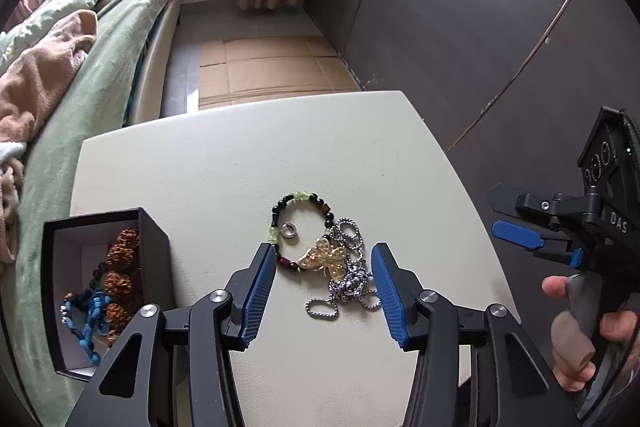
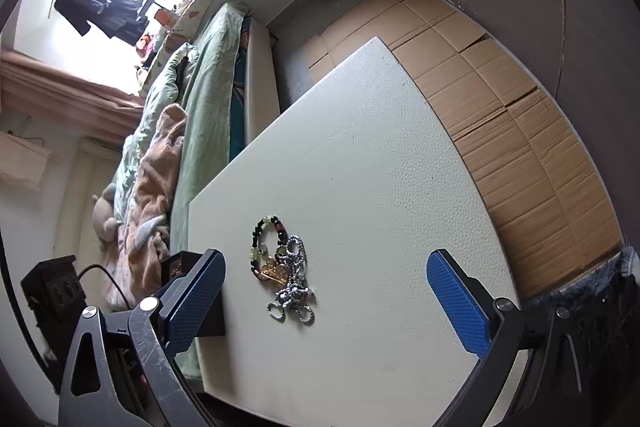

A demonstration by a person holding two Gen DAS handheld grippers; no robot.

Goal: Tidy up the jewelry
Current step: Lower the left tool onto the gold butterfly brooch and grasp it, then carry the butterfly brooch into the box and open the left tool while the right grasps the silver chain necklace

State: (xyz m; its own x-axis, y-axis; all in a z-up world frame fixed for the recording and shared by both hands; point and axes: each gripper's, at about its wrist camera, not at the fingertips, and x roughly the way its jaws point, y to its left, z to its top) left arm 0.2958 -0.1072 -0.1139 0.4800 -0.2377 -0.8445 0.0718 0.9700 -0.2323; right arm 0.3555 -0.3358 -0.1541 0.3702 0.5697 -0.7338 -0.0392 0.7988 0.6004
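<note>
The left claw (image 1: 324, 291) hangs low over the worktop (image 1: 248, 155) with its blue pads partly apart, holding nothing. Between and just ahead of the pads lies a small tangle of jewelry, apparently not yet gripped. Nearest is a gold butterfly brooch (image 1: 325, 259), overlapping a silver ball chain (image 1: 352, 283) that loops toward the near edge. A beaded bracelet (image 1: 300, 223) of black, green and dark red beads circles just beyond, with a small silver ring (image 1: 289, 231) lying inside it.

To the left, at the worktop's left edge, stands an open black box (image 1: 152, 239). It already contains a brown bead bracelet (image 1: 120, 267) and a blue braided cord (image 1: 90, 323), so part of the sorting appears done.

The right claw (image 2: 324, 291), held in a person's hand (image 1: 576, 331) at the worktop's right edge, is spread wide and empty, aimed at the same tangle from the side.

Judging by this, four pieces remain on the worktop to be moved, and they overlap, so they may need separating as they are lifted.
</note>
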